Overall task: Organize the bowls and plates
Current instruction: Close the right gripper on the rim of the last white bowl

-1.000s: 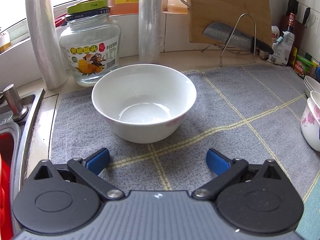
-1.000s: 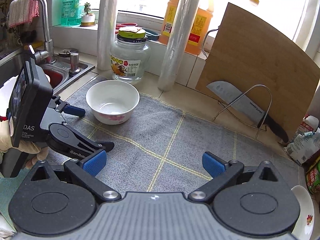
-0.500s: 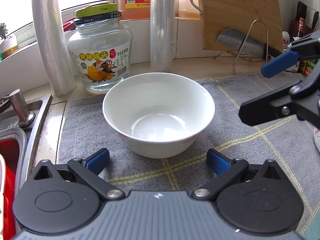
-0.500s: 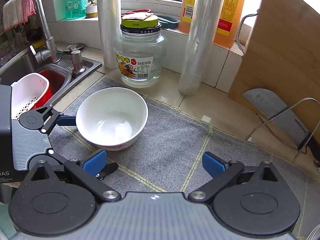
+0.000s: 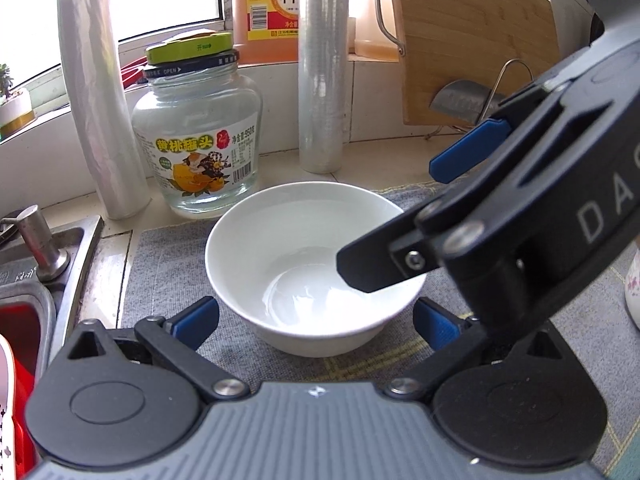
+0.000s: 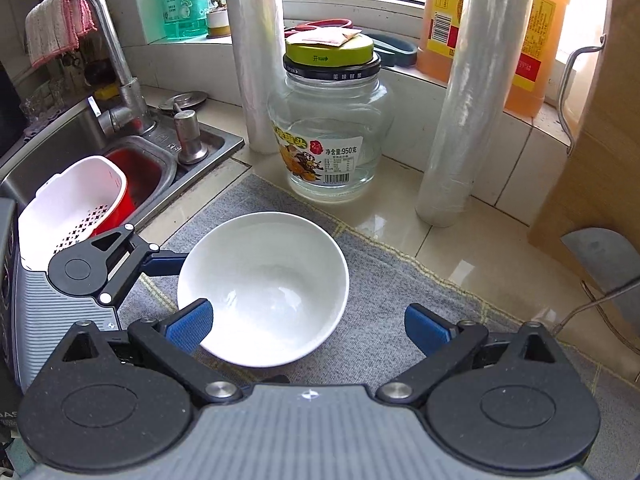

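Bowl [image 6: 262, 286], white and empty, sits ungrasped on the grey mat [image 6: 400, 320] near the sink as your left gripper [image 5: 316, 316] and right gripper [image 6: 308, 324] flank it, fingers spread wide, stacking yet to begin.

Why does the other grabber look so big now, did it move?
Yes. In the left wrist view the right gripper has swung in from the right, toward the white bowl, which sits on the grey mat.
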